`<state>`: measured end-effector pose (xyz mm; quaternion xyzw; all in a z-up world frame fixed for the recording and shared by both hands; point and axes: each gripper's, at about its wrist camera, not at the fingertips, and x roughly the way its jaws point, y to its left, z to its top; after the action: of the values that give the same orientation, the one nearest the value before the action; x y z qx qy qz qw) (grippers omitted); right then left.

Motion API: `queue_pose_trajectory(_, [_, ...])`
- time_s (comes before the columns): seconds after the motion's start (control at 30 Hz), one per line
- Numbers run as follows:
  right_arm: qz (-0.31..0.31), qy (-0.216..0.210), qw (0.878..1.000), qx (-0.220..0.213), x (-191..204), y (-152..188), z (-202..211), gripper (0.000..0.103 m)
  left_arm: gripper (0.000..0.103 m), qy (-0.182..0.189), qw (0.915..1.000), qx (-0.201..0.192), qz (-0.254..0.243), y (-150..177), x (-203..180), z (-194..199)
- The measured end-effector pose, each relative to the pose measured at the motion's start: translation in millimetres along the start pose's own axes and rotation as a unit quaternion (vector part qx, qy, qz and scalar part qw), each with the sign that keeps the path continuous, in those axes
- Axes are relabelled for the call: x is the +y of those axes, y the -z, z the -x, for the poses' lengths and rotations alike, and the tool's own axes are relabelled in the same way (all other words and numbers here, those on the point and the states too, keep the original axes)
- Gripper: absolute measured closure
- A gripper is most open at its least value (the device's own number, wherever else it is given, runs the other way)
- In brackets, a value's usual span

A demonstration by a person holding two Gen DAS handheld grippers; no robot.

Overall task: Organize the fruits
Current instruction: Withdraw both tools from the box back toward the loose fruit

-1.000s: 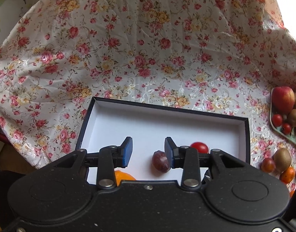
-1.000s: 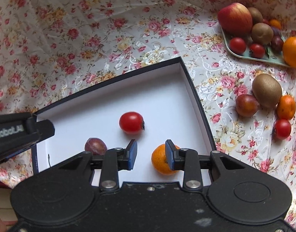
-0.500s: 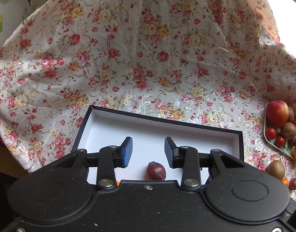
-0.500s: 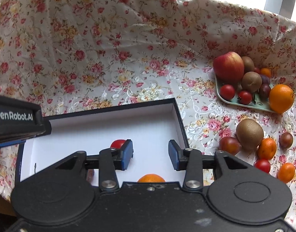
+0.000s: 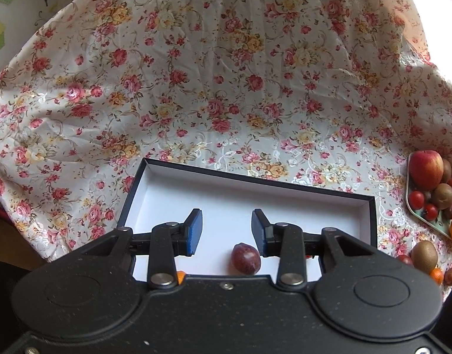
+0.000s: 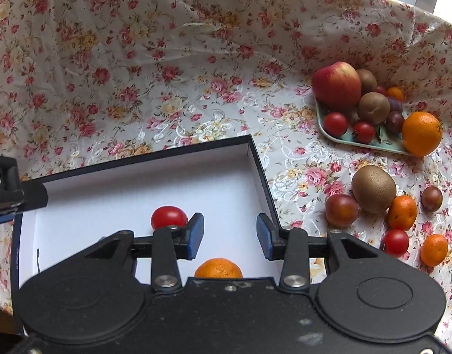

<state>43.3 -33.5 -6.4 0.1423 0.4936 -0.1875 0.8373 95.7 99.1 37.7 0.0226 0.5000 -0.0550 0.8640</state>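
A black box with a white floor (image 5: 255,200) (image 6: 122,194) lies on the flowered cloth. Inside it rest a dark purple plum (image 5: 245,258), a red cherry tomato (image 6: 168,217) and a small orange mandarin (image 6: 218,268). My left gripper (image 5: 226,231) hangs open above the box, the plum below its right finger. My right gripper (image 6: 230,236) is open too, over the box's right end, the mandarin just beneath it. Nothing sits between either pair of fingers. The left gripper's body (image 6: 4,188) shows at the left edge of the right wrist view.
A pale green tray (image 6: 370,144) at the right holds an apple (image 6: 336,85), kiwis, tomatoes, plums and an orange (image 6: 422,133). Loose on the cloth nearby lie a kiwi (image 6: 373,188), a plum (image 6: 341,210), mandarins and a tomato (image 6: 396,242). The cloth rises in folds behind.
Both grippers have risen and drawn back from the box, so the fruit in it sits lower in view. The right gripper has released the mandarin and opened wider.
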Motion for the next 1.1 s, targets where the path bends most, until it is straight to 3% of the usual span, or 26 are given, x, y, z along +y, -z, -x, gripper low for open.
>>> queue_pose_trajectory(0.2, [-0.010, -0.018, 0.999, 0.037, -3, 0, -4, 0.062, 0.057, -0.002, 0.9997, -0.001, -0.026, 2, -10, 1])
queue_pose_trajectory(0.5, [0.006, 0.018, 1.000, 0.011, -15, 4, 7, 0.062, 0.056, -0.016, 0.9982, 0.003, -0.058, 5, -31, 2])
queue_pose_trajectory(0.77, [-0.007, 0.035, 0.999, 0.033, -51, 1, 11, 0.062, 0.056, 0.021, 0.9971, 0.024, -0.069, 8, -61, 3])
queue_pose_trajectory(1.1, [-0.039, 0.113, 0.992, 0.037, -119, -6, 20, 0.062, 0.055, 0.044, 0.9896, 0.043, -0.130, 20, -117, 5])
